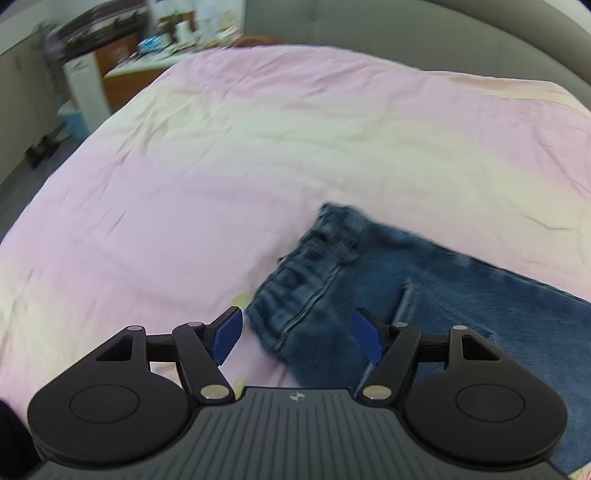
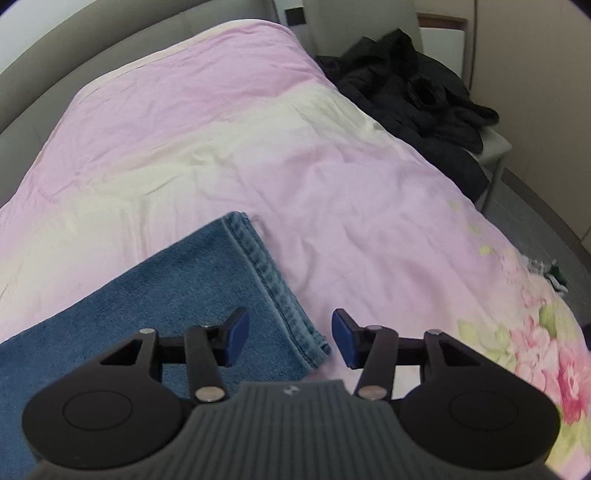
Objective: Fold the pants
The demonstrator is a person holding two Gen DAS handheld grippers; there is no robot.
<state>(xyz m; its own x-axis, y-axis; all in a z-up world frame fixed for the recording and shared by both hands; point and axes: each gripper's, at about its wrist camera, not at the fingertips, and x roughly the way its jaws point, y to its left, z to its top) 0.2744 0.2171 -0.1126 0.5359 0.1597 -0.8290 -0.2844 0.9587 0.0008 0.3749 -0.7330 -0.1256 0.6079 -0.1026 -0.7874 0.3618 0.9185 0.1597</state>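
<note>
Pink and cream bedding [image 1: 207,177] covers the bed under us, with a grey headboard [image 1: 443,33] at the far side and a cluttered desk [image 1: 140,55] off to the far left. In our right view, dark clothes [image 2: 410,96] are heaped on a chair [image 2: 495,147] to the right of the bed, and the cover turns to a flower print [image 2: 546,354] at the near right.

We see the jeans [image 1: 424,288] lying flat on the bedding at the near side. Their waistband end points left, their hem [image 2: 273,284] right.

Our left gripper [image 1: 297,336] hangs over the waistband corner with its jaws spread wide. Denim shows in the gap, but the blue pads [image 1: 229,334] press on nothing.

Our right gripper [image 2: 290,338] sits over the near hem corner, its jaws parted about halfway. The hem edge runs between them, and its pads [image 2: 345,343] stand clear of the cloth. Neither gripper holds anything.
</note>
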